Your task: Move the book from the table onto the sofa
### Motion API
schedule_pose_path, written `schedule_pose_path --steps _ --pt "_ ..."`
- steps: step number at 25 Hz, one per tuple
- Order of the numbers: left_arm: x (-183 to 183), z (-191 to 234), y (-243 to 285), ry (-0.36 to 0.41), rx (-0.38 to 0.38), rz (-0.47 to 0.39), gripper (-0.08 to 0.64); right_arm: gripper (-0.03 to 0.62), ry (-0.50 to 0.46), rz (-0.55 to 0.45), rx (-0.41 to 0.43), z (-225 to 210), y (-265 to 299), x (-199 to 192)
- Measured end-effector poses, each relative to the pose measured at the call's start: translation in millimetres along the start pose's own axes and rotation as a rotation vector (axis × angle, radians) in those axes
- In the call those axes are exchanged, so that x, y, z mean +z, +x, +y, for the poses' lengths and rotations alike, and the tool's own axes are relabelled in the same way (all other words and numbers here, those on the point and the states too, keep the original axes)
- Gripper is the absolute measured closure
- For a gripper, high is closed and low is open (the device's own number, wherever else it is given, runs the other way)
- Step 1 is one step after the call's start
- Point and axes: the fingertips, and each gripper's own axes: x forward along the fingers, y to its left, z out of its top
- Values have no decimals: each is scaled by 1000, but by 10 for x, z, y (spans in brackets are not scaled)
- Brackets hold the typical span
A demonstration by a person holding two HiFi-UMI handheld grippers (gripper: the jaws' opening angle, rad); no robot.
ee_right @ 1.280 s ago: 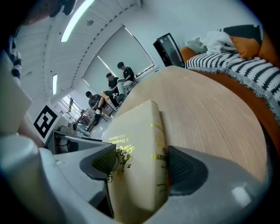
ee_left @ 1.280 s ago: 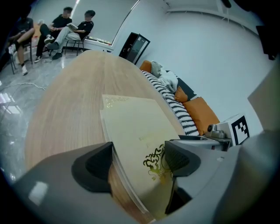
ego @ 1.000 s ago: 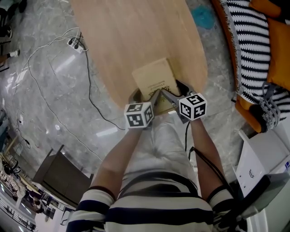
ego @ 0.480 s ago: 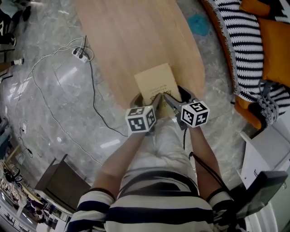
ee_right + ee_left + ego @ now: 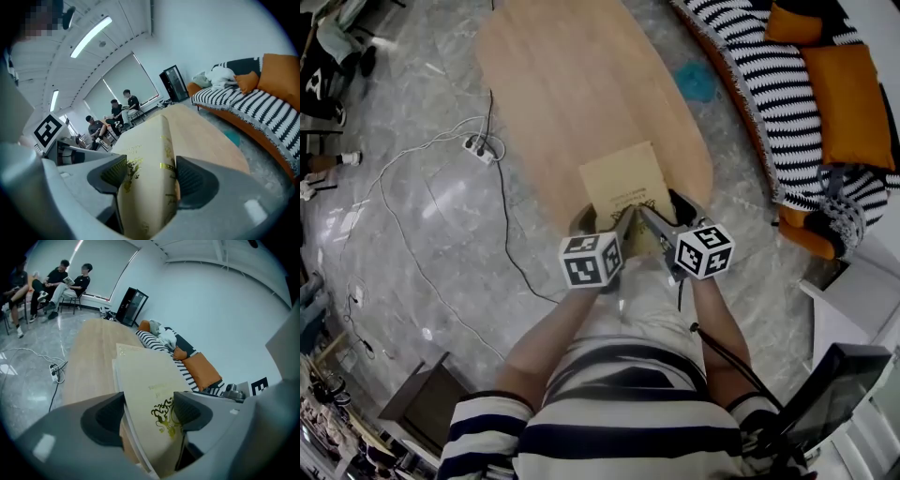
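Note:
A cream book with gold lettering is held over the near end of the oval wooden table. My left gripper is shut on the book's near left corner, its pads pressing both covers. My right gripper is shut on the book at the spine side. The two grippers meet close together at the book's near edge. The sofa, with a black-and-white striped throw and orange cushions, stands to the right of the table.
A power strip with white and black cables lies on the marble floor left of the table. A teal item lies on the floor between table and sofa. People sit on chairs far behind the table. A white cabinet stands at right.
The head view has shifted, so table, book and sofa sit lower and more of the sofa shows. Both grippers keep their hold on the book's near edge.

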Motion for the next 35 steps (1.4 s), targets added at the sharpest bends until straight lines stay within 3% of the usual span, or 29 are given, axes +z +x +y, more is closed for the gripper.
schedule_pose_path --steps 20,35 --pt "833 -446 -897 140 -72 -136 221 287 -7 -178 -29 741 -542 896" --pt "1522 -886 -1464 232 -202 -257 221 305 -85 -354 -86 1208 -1038 1689"
